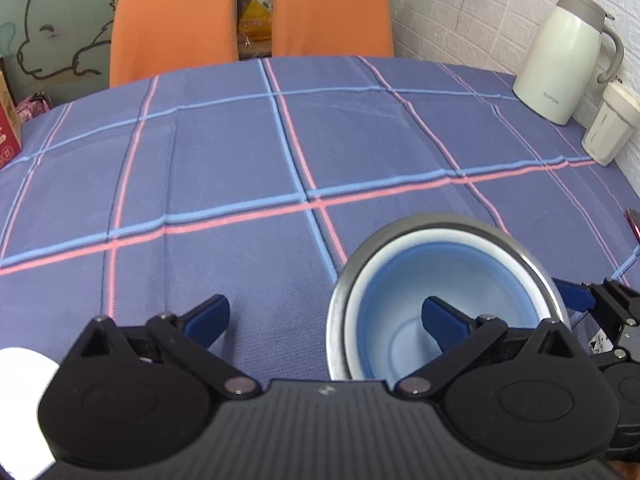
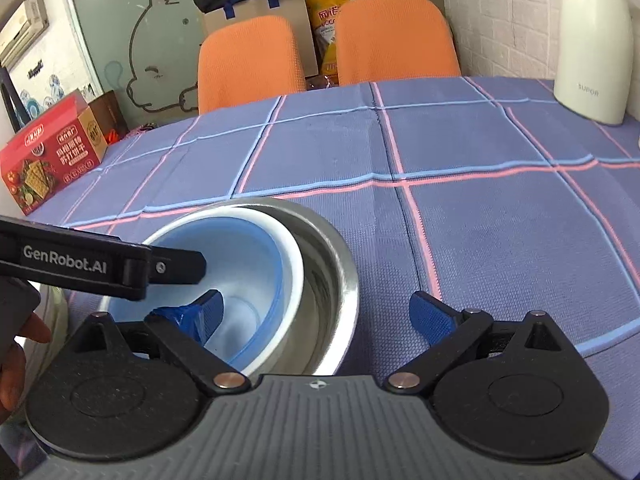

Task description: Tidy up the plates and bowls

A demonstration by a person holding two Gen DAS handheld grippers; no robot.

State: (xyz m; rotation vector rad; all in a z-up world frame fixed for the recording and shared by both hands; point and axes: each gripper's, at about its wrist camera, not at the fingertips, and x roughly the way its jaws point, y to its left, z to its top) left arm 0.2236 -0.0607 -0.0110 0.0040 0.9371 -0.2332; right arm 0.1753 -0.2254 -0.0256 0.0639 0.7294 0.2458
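Black gripper bodies fill the bottom of both wrist views. Just past them a stack of three bowls stands upright on the checked cloth (image 1: 240, 152), mouths up, nothing tipped: a blue bowl (image 1: 448, 280) sits inside a white bowl (image 1: 516, 264), which sits inside a steel bowl (image 1: 400, 236). In the right wrist view the inner two lean toward the left wall of the steel bowl (image 2: 332, 264), leaving bare steel on the right.

The left gripper (image 1: 324, 320) has its jaws spread wide and grips nothing; its right finger (image 1: 440, 320) hangs over the mouth of the blue bowl, its left finger (image 1: 210, 314) over bare cloth. No contact with the rim can be made out. The right gripper (image 2: 316, 316) is also spread wide and holds nothing; its left finger (image 2: 200, 316) reaches into the blue bowl (image 2: 256, 264), its right finger (image 2: 432, 316) lies outside the steel wall, over the cloth. Whether the pads touch anything cannot be told.

A white jug (image 1: 560, 60) and a small white canister (image 1: 608, 128) stand far right by the brick wall, well apart from the stack. Two orange chairs (image 1: 172, 24) face the far edge. A red carton (image 2: 52, 152) sits on the left.
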